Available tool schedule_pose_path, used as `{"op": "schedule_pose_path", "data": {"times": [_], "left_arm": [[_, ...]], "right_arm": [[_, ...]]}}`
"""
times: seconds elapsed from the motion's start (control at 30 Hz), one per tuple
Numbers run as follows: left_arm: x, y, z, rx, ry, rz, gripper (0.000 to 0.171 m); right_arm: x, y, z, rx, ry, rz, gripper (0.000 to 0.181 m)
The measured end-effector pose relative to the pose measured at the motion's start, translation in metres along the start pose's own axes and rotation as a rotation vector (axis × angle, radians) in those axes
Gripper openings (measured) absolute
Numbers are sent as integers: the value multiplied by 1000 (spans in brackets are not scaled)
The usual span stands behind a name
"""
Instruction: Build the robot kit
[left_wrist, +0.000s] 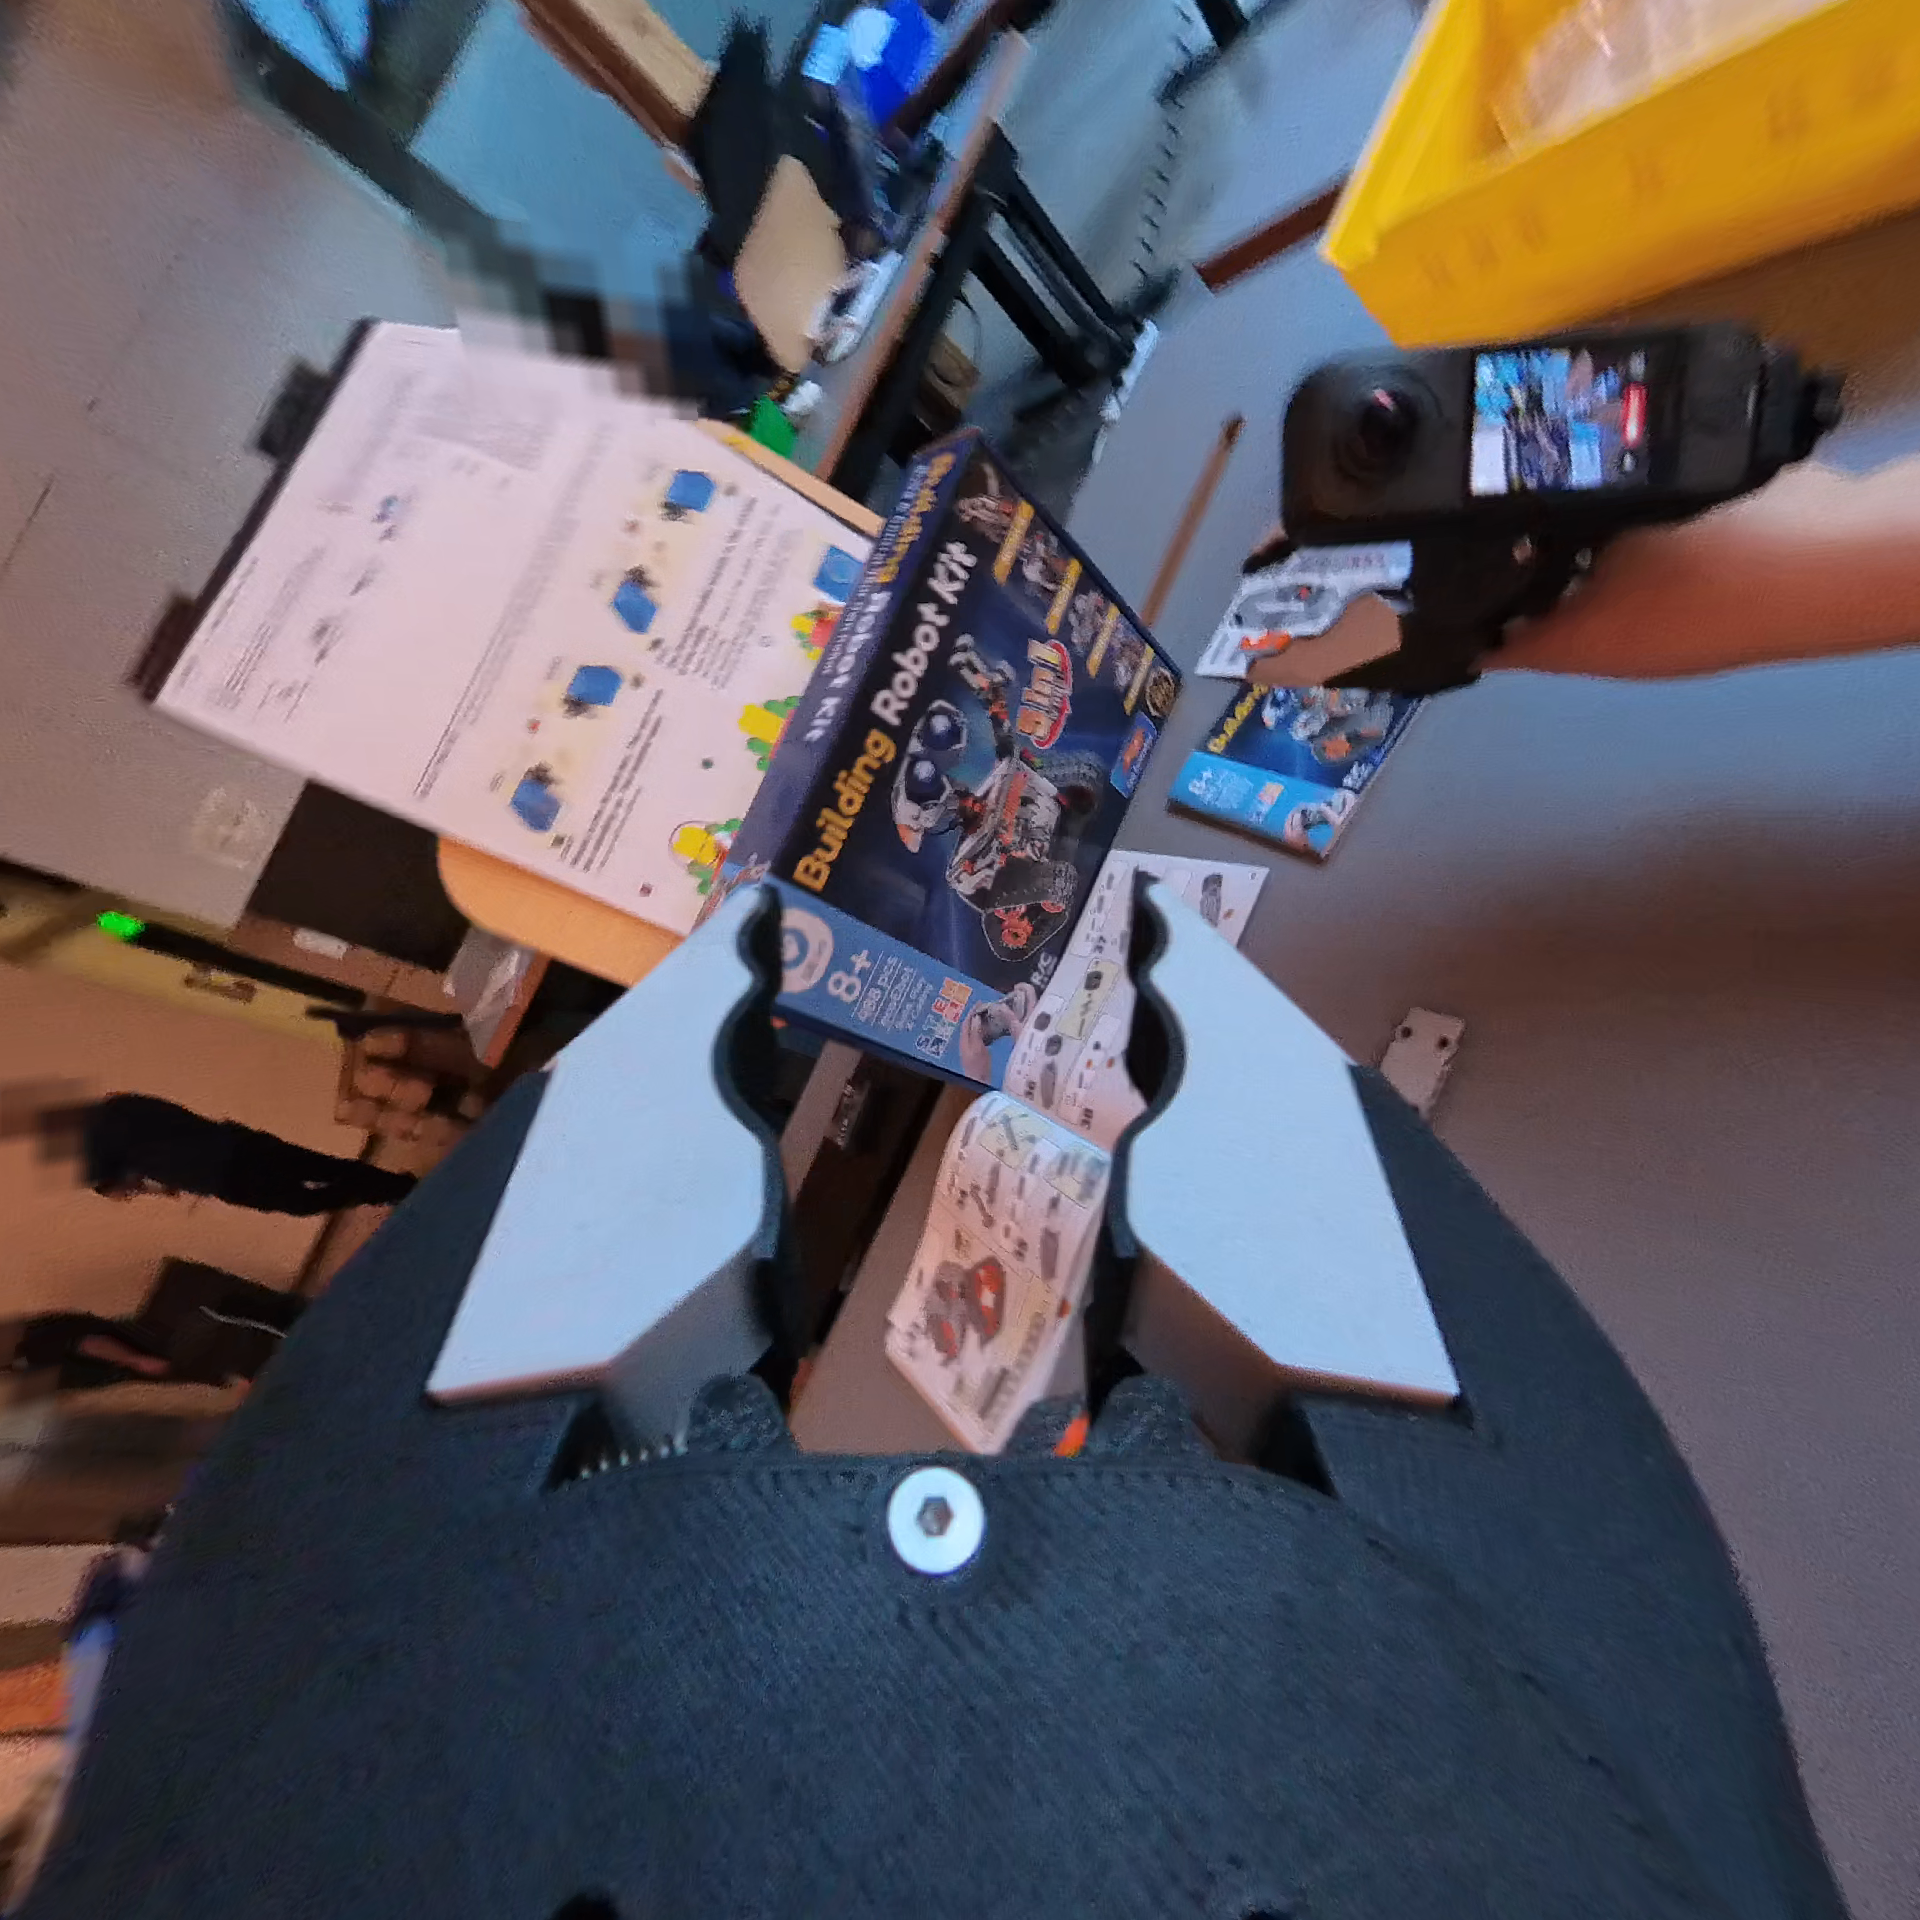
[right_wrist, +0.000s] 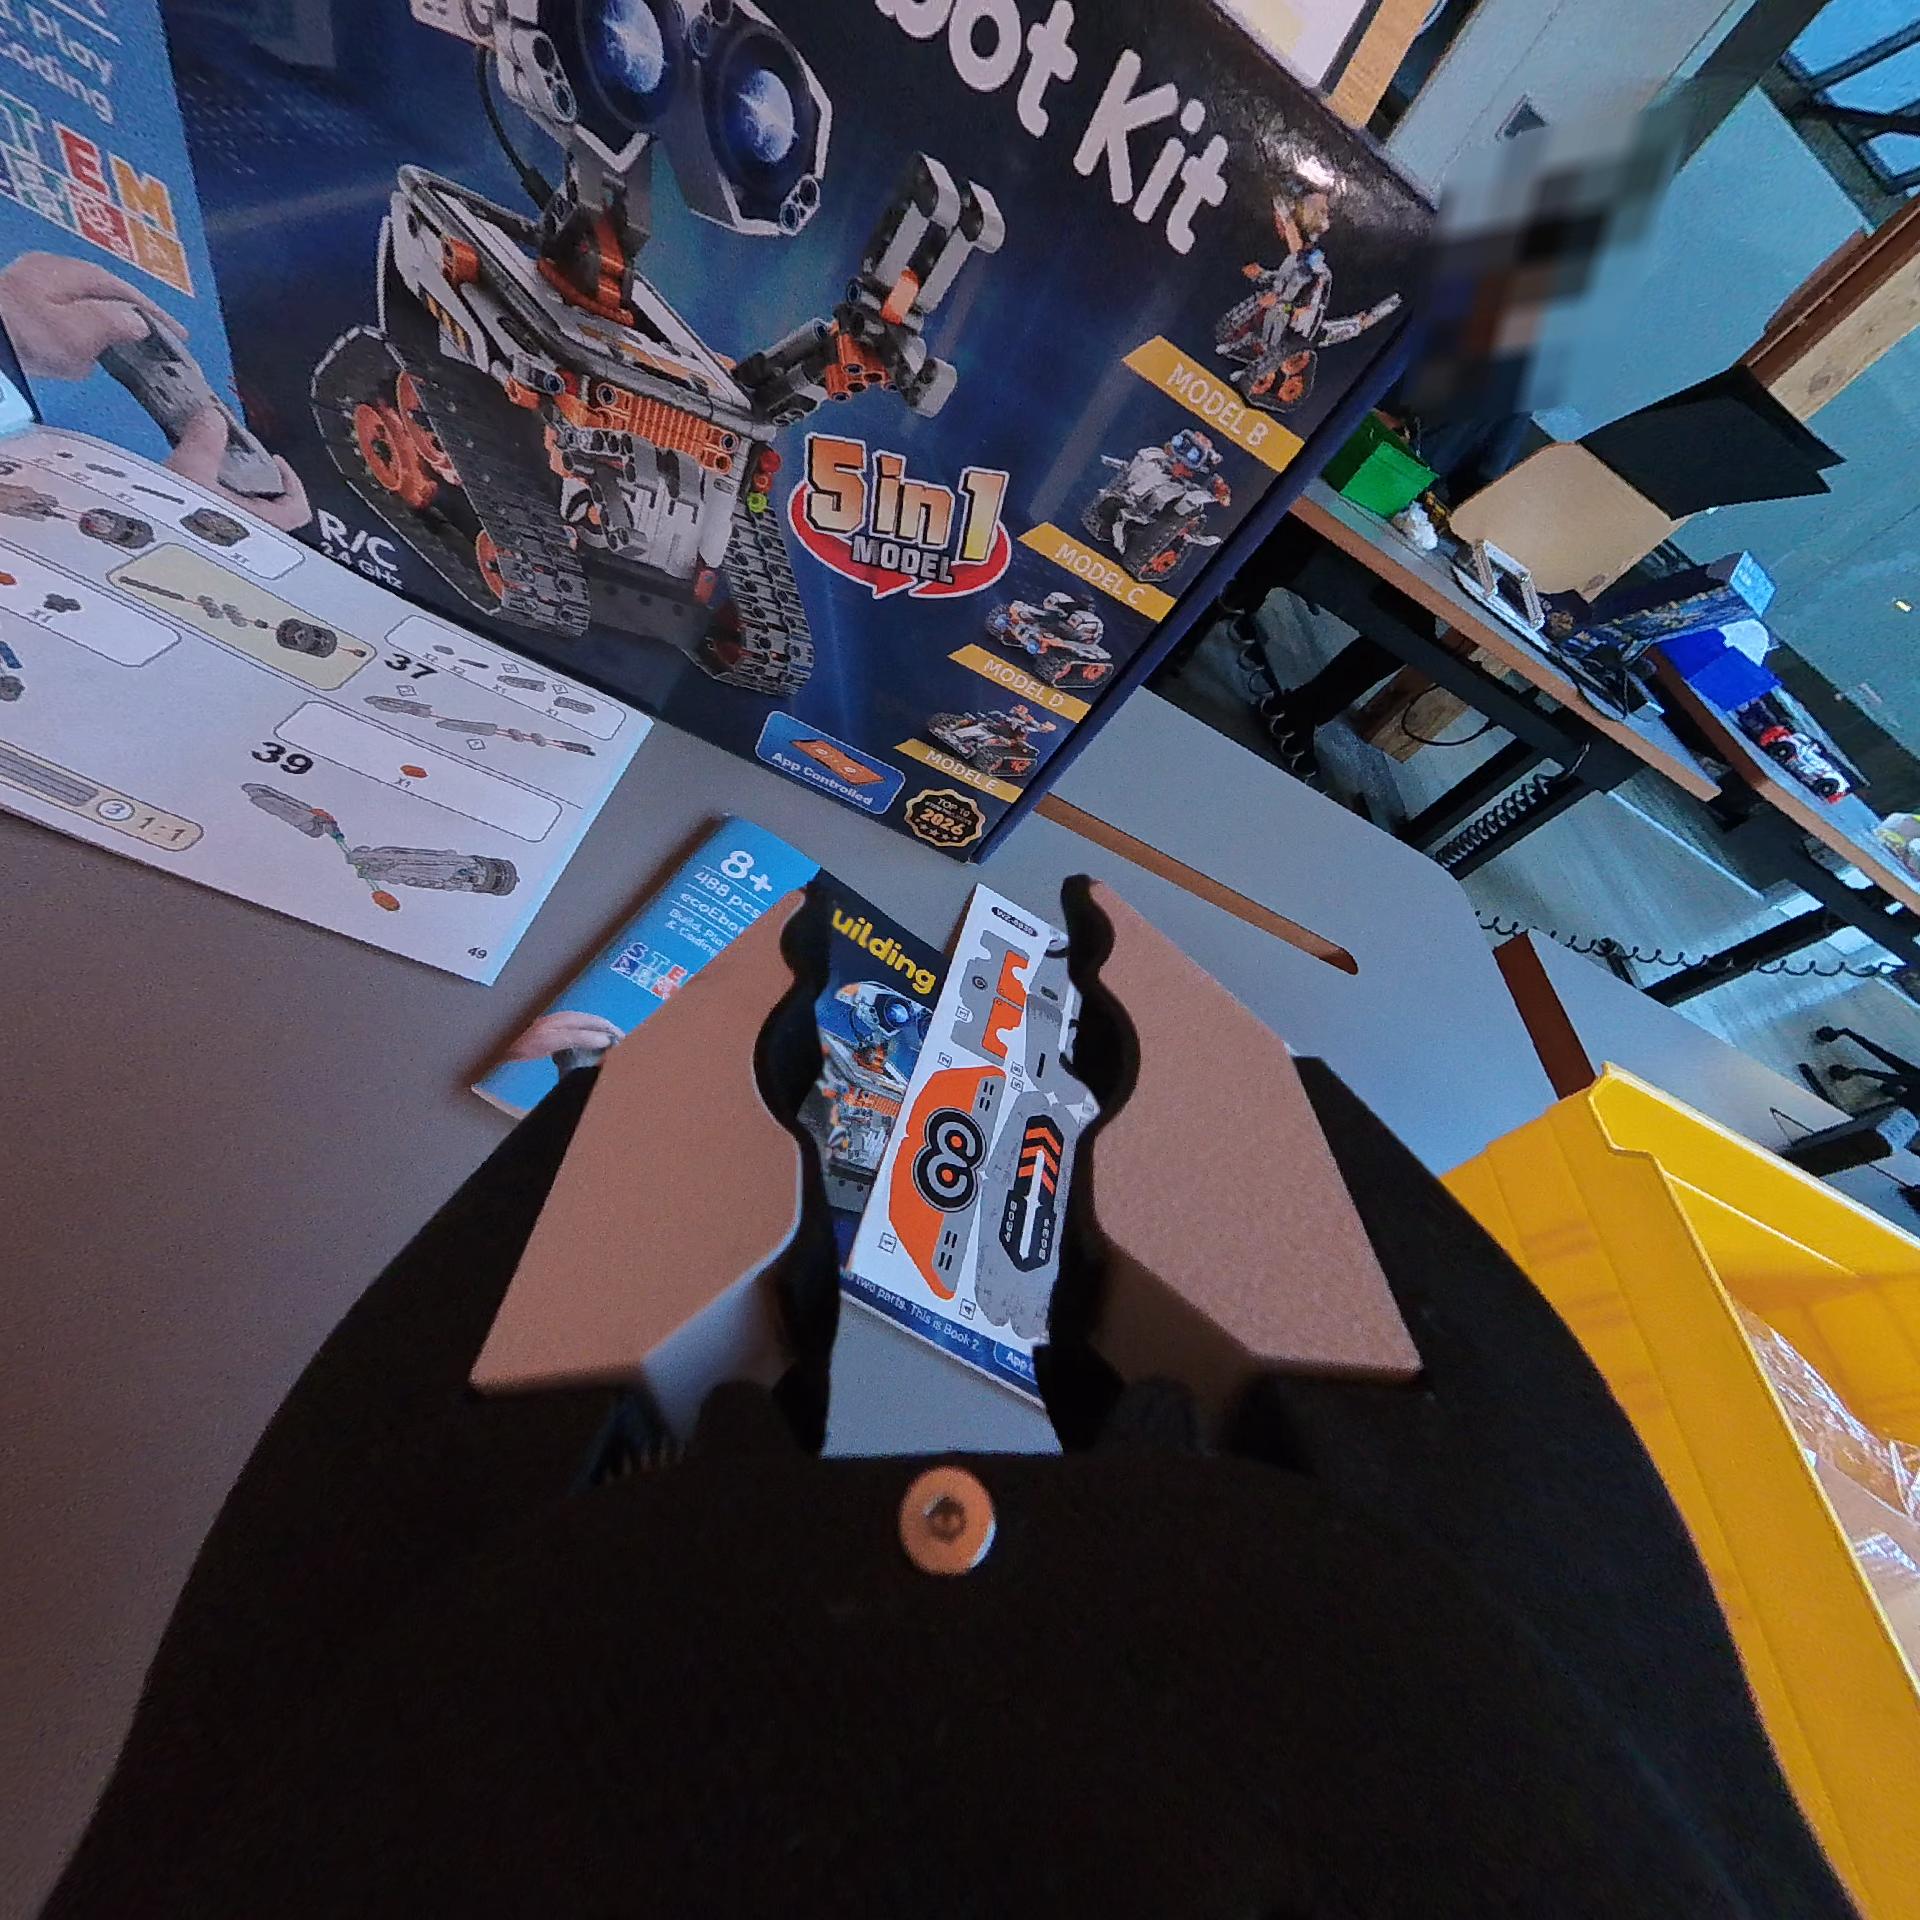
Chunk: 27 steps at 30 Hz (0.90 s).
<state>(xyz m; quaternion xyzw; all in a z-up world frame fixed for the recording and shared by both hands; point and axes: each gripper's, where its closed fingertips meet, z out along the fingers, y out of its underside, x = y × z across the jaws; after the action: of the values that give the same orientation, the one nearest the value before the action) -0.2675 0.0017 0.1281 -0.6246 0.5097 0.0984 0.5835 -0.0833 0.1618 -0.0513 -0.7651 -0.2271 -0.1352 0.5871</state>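
A sticker sheet (right_wrist: 987, 1132) is being straddled by the right gripper (right_wrist: 940, 904) (fingers parted, nothing gripped); the left gripper (left_wrist: 951, 914) is being held open near the box (left_wrist: 966, 717).

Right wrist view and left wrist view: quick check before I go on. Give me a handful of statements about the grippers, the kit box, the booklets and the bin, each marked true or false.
1. The right gripper is open over a sticker sheet that lies on a small booklet. True.
2. The kit box lies flat on the table. False: it stands tilted on one edge.
3. The left gripper is shut on the kit box. False: its jaws stand apart, with the box's lower corner between the fingertips.
4. A yellow bin sits to the right of the right gripper. True.
5. The open instruction booklet lies inside the yellow bin. False: it lies on the table beside the box.
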Motion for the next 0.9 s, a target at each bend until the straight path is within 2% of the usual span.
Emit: {"op": "schedule_pose_path", "data": {"times": [0.07, 0.13, 0.2, 0.27, 0.33, 0.4, 0.53, 0.63, 0.77, 0.9], "left_arm": [[-10, 7, -29, 28, -27, -141, 85], [-16, 22, -57, 75, -62, -286, 93], [-30, 45, -87, 141, -169, -396, 92], [-49, 76, -119, 197, -314, -492, 83], [-56, 112, -145, 211, -377, -600, 77], [-46, 150, -161, 172, -356, -679, 99], [-42, 221, -202, 114, -524, -742, 102], [-35, 265, -219, 41, -574, -803, 104], [-33, 317, -238, -129, -631, -805, 101], [-19, 337, -234, -122, -476, -931, 78]], "right_arm": [[-2, -2, 0, 10, -1, -4, 47], [-5, -2, 0, 13, -8, -4, 49], [-8, -1, 1, 12, -13, -4, 49], [-13, 0, 3, 8, -25, -2, 49], [-18, 2, 4, 8, -36, 1, 48], [-22, 4, 7, -1, -33, -9, 48], [-29, 10, 14, -22, -31, -33, 48], [-38, 17, 18, -47, -43, -52, 46], [-46, 26, 23, -88, -42, -101, 39], [-54, 30, 26, -110, -51, -113, 38]]}}
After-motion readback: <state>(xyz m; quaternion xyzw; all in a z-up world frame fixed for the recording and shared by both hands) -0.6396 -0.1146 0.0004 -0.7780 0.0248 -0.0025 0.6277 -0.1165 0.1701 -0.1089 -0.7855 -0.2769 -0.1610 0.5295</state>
